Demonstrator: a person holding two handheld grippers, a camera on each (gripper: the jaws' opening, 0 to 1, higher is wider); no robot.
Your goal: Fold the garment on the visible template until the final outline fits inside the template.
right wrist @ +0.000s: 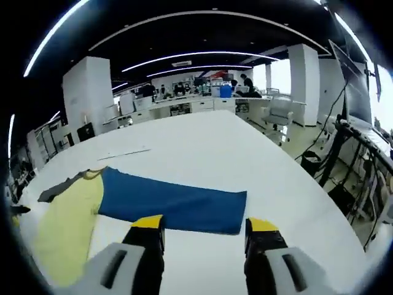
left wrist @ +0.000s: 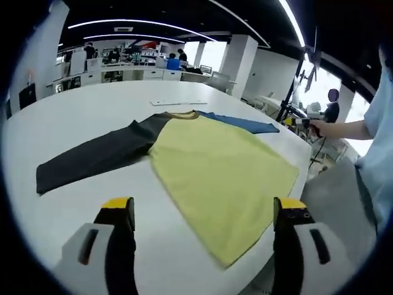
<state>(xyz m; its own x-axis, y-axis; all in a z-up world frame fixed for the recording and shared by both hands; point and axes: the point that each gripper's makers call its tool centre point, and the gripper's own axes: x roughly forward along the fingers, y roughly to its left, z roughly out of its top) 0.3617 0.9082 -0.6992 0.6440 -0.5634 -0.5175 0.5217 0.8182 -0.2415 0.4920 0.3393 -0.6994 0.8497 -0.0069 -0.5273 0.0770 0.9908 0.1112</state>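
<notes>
Across the white table in the left gripper view lies a long-sleeved shirt, spread flat and face down or face up, which cannot be told. Its dark grey sleeve stretches out toward the left, its body is pale yellow with a mustard neckband at the far end, and its blue sleeve runs off to the right near the table's edge. The yellow hem comes close to the near table edge, between the jaws of the left gripper, whose yellow-tipped fingers stand wide apart over the cloth and hold nothing. No print, label or writing can be read on the garment. A thin flat white sheet lies on the table beyond the collar. At the far right a person's hand holds a black handle, with a pale blue sleeve beside it. In the right gripper view the blue sleeve lies flat and straight across the table, joined at the left to the yellow body, with a bit of the grey sleeve beyond. The right gripper hovers just short of the blue sleeve's near edge, its fingers parted and empty. Behind is an open office with white pillars, desks, chairs, and long strip lights on a black ceiling.
</notes>
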